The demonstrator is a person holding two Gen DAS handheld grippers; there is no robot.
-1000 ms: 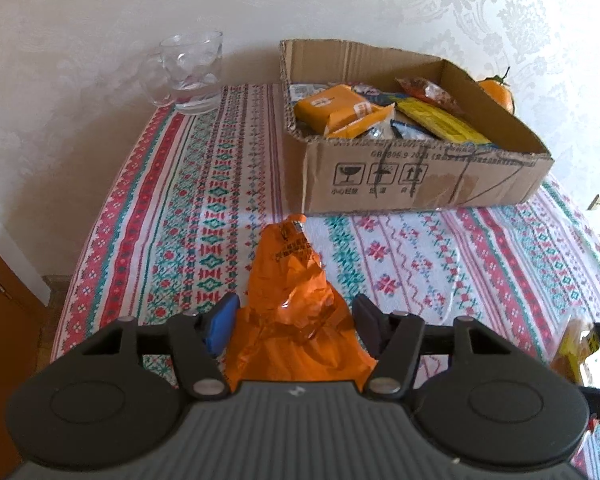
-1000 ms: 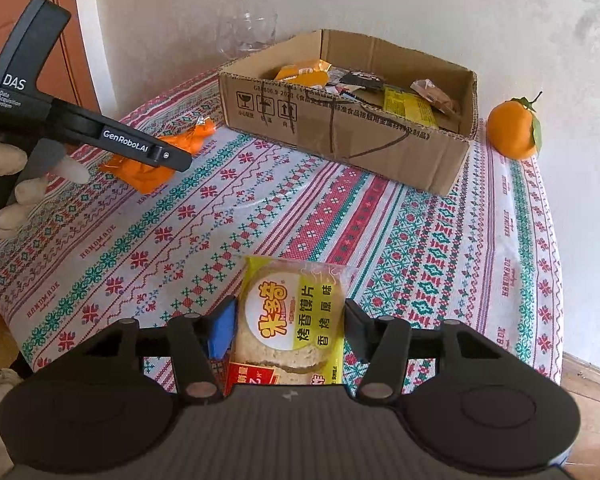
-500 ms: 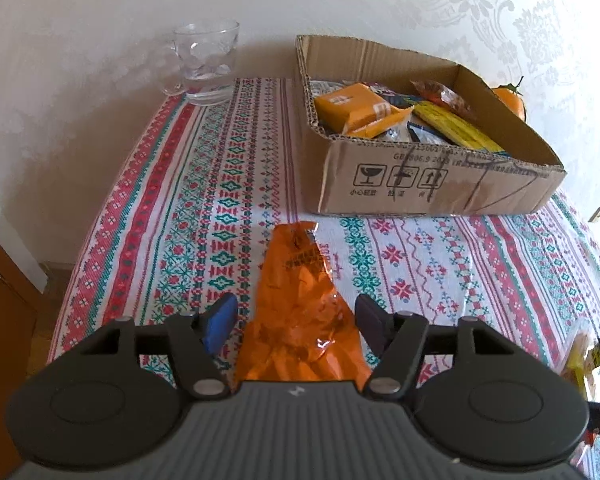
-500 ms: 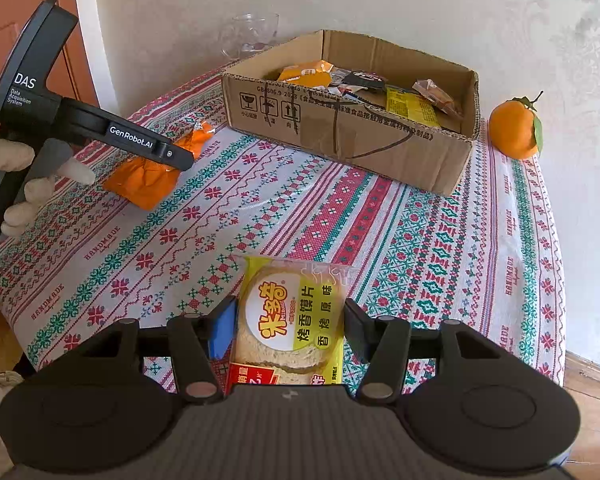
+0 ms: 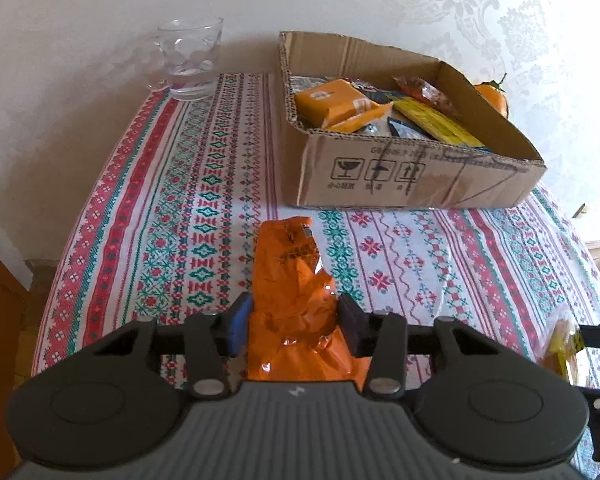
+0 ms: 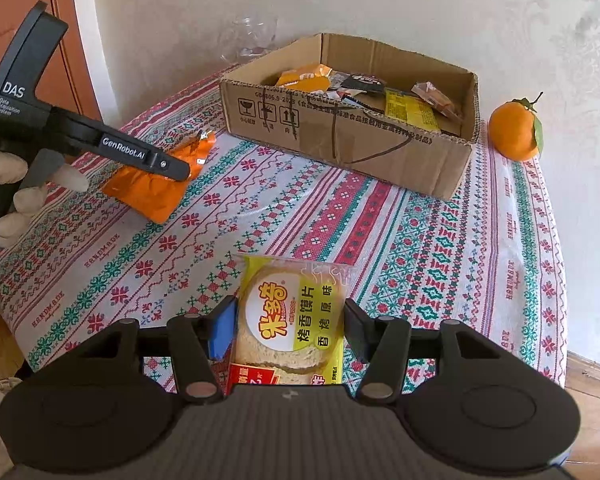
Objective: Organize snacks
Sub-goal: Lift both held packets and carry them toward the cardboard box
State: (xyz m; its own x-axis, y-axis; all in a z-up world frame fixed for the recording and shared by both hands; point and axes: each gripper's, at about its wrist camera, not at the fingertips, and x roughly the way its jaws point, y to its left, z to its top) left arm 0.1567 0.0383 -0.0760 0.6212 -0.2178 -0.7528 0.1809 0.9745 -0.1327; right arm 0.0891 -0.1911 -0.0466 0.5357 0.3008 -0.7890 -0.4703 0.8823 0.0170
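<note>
Between your left hand-held gripper's (image 5: 296, 320) pads, the crinkled orange foil snack packet (image 5: 296, 280) sits clamped. Your right hand-held gripper (image 6: 286, 326) grips the yellow toast-slice packet (image 6: 296, 316). Only its view shows the whole orange fruit (image 6: 516, 130).

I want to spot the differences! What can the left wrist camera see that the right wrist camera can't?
Only the left wrist view shows the left hand-held gripper from behind, its pads squeezing the orange packet. Only the right wrist view shows the gloved hand and the whole orange fruit; the bread-slice packet is only clear there, between the right hand-held gripper. Both show the cardboard box, the glass mug and the patterned tablecloth.
</note>
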